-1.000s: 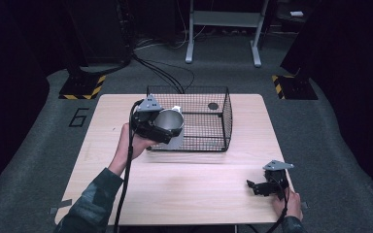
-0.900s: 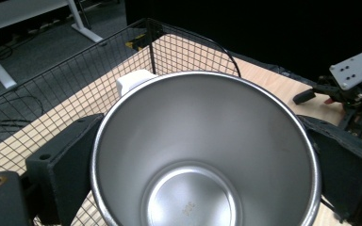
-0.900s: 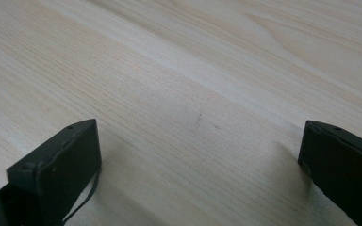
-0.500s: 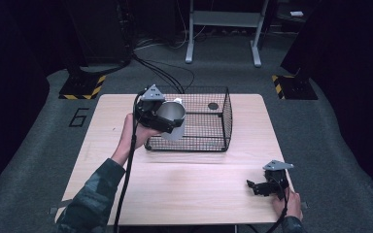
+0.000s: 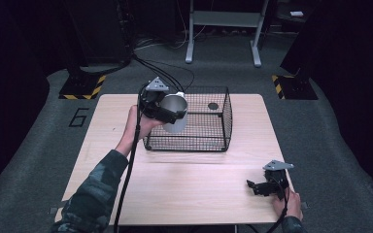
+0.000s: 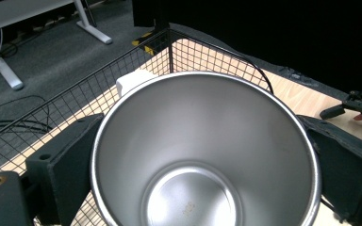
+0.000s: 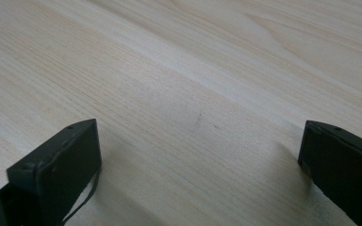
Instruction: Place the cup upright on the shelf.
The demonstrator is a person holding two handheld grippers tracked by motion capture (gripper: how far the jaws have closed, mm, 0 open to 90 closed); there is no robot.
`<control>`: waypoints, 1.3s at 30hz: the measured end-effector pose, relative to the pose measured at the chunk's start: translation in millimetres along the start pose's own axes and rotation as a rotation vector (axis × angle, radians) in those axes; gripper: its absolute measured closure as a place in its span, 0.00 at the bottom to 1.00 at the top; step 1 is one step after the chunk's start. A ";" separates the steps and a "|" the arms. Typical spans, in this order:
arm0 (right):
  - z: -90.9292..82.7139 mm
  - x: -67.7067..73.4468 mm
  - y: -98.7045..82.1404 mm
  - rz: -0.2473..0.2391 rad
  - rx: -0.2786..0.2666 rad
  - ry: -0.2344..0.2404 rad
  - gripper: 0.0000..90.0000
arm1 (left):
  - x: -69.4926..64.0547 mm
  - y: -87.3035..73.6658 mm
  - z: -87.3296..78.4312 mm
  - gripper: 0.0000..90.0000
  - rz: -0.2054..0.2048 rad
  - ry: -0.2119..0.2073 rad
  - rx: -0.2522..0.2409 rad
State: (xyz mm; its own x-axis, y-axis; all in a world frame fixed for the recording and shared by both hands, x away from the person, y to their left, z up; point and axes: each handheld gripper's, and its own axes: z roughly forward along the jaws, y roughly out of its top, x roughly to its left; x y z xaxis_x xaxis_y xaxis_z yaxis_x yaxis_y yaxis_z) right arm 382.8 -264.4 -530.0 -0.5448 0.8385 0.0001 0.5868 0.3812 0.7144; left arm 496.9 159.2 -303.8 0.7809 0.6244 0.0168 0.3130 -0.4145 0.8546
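My left gripper (image 5: 167, 110) is clamped on a shiny stainless-steel tumbler with a wide round mouth (image 5: 176, 112), one black jaw pressed to each side of its wall; in the left gripper view the steel tumbler (image 6: 202, 150) sits squarely between the jaws with its open mouth facing the camera and its inside bare. I hold it tilted, above the near-left corner of the black wire-mesh basket (image 5: 223, 121), with its lower part over the basket's left rim. Inside the basket I see a small dark round object (image 5: 213, 106) lying on the floor near the far right side, and the left gripper view shows a white block (image 6: 134, 81) just behind the tumbler's rim, though I cannot tell whether it touches it. My right gripper (image 5: 260, 186) rests low on the pale wooden table (image 5: 184, 194) near its front right corner, well apart from the basket, jaws spread wide with nothing between them (image 7: 198, 155). Compared with half a second ago, the tumbler has moved slightly further over the basket, while the right gripper has not shifted.
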 end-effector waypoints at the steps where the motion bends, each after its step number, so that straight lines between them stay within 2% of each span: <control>1: 0.0 -0.1 0.0 -0.001 0.000 0.000 0.00 | 1.1 0.3 1.6 0.07 -0.001 0.003 0.003; 24: 0.0 -0.1 0.0 -0.001 0.000 0.000 0.00 | 24.2 4.8 36.9 0.07 -0.013 0.026 0.031; 29: 0.1 0.3 0.1 0.005 -0.001 0.000 0.00 | 29.6 4.7 44.1 0.07 -0.004 0.035 0.045; 39: 0.1 0.3 0.1 0.006 -0.001 0.001 0.00 | 37.5 2.6 66.5 0.07 -0.006 0.032 0.070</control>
State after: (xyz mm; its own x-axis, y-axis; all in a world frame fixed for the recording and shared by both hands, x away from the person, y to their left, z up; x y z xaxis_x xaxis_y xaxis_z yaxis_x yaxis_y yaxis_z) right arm 382.8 -264.1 -529.9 -0.5419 0.8404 0.0044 0.5891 0.3761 0.7152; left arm 562.9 137.5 -335.4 0.7617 0.6473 0.0289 0.3560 -0.4553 0.8161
